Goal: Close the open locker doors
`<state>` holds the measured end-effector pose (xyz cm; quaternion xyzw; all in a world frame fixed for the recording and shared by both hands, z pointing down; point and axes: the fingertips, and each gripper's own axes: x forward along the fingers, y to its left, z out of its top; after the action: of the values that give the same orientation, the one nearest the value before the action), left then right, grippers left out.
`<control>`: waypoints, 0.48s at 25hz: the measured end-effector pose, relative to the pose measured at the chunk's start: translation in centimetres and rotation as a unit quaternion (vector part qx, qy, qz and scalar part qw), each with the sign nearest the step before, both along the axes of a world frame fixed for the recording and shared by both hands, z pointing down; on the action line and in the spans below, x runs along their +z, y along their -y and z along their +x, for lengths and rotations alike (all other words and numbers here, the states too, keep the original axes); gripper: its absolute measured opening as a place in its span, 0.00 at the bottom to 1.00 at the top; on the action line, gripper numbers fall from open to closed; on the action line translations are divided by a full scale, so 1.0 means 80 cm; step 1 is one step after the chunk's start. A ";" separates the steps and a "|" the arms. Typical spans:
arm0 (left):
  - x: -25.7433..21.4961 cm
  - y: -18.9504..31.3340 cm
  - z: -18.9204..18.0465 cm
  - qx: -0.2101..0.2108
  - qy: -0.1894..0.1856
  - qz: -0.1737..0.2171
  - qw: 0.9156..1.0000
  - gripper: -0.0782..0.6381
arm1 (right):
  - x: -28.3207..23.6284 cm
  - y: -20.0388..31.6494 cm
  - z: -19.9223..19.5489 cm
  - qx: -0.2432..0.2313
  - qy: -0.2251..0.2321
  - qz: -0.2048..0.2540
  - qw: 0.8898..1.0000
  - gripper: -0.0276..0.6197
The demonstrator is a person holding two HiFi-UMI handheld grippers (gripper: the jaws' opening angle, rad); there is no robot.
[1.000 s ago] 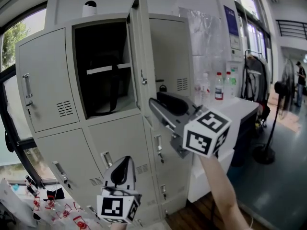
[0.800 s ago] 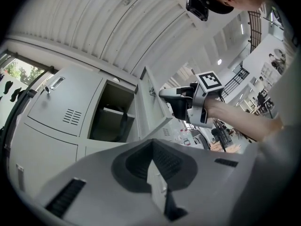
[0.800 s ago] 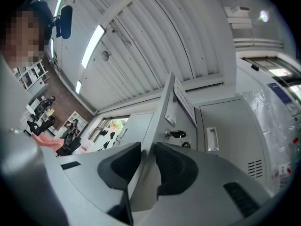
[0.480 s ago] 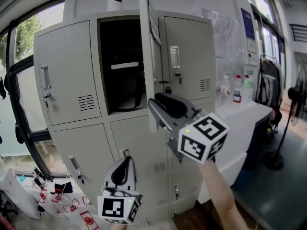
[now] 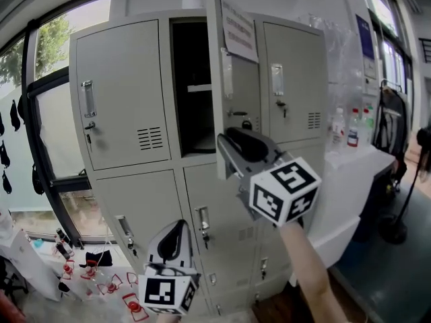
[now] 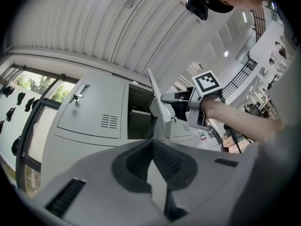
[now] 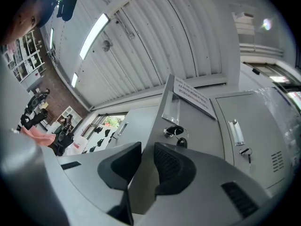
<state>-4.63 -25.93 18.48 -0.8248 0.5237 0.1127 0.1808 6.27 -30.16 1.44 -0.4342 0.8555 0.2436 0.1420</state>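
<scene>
At the upper middle of the grey locker bank [image 5: 121,106], the locker door [image 5: 236,106] stands swung out toward you, its edge facing you and a paper notice [image 5: 239,29] stuck near its top; the compartment [image 5: 192,113] behind it is dark and open. Your right gripper [image 5: 225,147] sits at the door's lower edge; its own view shows the jaws drawn narrow with that edge clamped between the pads, just below the lock [image 7: 175,132]. Your left gripper [image 5: 174,233] hangs low in front of the lower lockers, well apart from the door, its jaws closed together on nothing. Every other door in sight sits flush; bottles [image 5: 350,128] stand on the white table [image 5: 357,163] to the right.
</scene>
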 end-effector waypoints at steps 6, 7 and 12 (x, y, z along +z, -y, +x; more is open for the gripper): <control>0.005 0.010 -0.049 -0.015 -0.003 -0.005 1.000 0.12 | 0.000 0.033 -0.035 0.021 -0.003 -0.002 1.000 0.17; 0.005 0.011 -0.058 -0.018 -0.004 -0.005 1.000 0.12 | 0.000 0.038 -0.040 0.024 -0.002 -0.002 1.000 0.17; 0.010 0.017 -0.112 -0.042 -0.011 -0.005 0.999 0.12 | 0.000 0.068 -0.062 0.044 -0.002 -0.005 0.999 0.17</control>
<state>-13.61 -27.28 19.26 -0.8016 0.5607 0.1116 0.1750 1.34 -35.60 1.44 -0.4720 0.8368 0.2465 0.1277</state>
